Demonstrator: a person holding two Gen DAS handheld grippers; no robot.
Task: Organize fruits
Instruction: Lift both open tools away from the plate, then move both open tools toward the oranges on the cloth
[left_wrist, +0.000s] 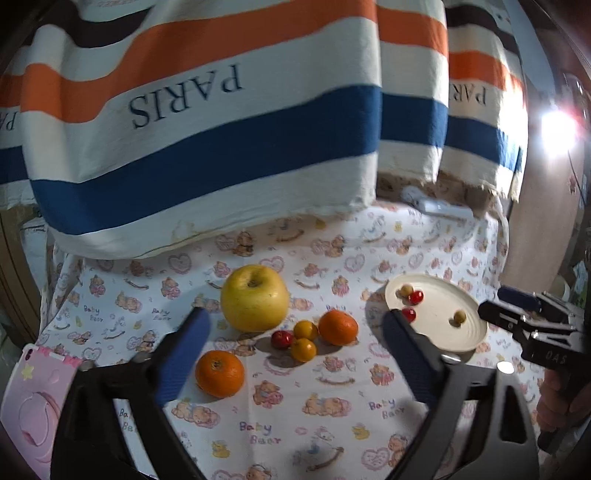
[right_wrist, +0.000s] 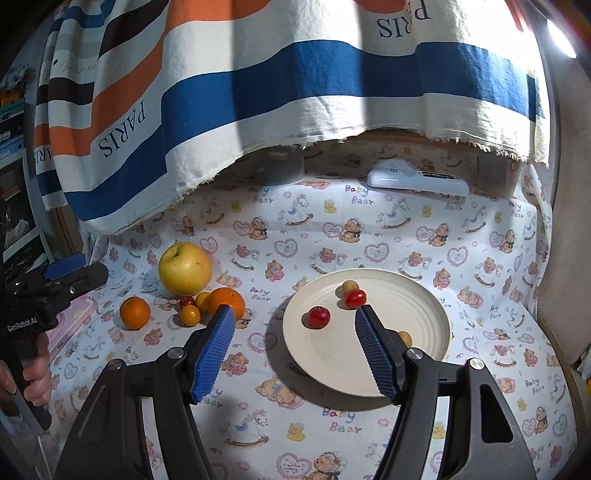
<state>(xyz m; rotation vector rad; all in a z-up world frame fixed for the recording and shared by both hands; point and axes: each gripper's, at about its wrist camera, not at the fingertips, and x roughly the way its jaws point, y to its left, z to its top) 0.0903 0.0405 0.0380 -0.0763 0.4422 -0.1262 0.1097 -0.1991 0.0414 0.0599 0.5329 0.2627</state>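
A yellow apple (left_wrist: 255, 297) (right_wrist: 184, 267), two oranges (left_wrist: 219, 373) (left_wrist: 338, 326) (right_wrist: 135, 312) (right_wrist: 227, 301), two small yellow fruits (left_wrist: 304, 339) (right_wrist: 190, 314) and a small red one (left_wrist: 281, 339) (right_wrist: 187, 301) lie together on the bear-print cloth. A cream plate (left_wrist: 465, 332) (right_wrist: 424, 314) to the right holds two red fruits (right_wrist: 318, 316) (right_wrist: 355, 298) and two pale ones (right_wrist: 349, 286). My left gripper (left_wrist: 295, 325) is open and empty above the fruit cluster. My right gripper (right_wrist: 295, 314) is open and empty over the plate's near left edge.
A striped "PARIS" cloth (left_wrist: 221, 129) (right_wrist: 258, 92) hangs at the back. A white device (right_wrist: 417, 182) lies behind the plate. A pink case (left_wrist: 37, 398) lies at the left edge. The right gripper shows at the right of the left wrist view (left_wrist: 491, 306).
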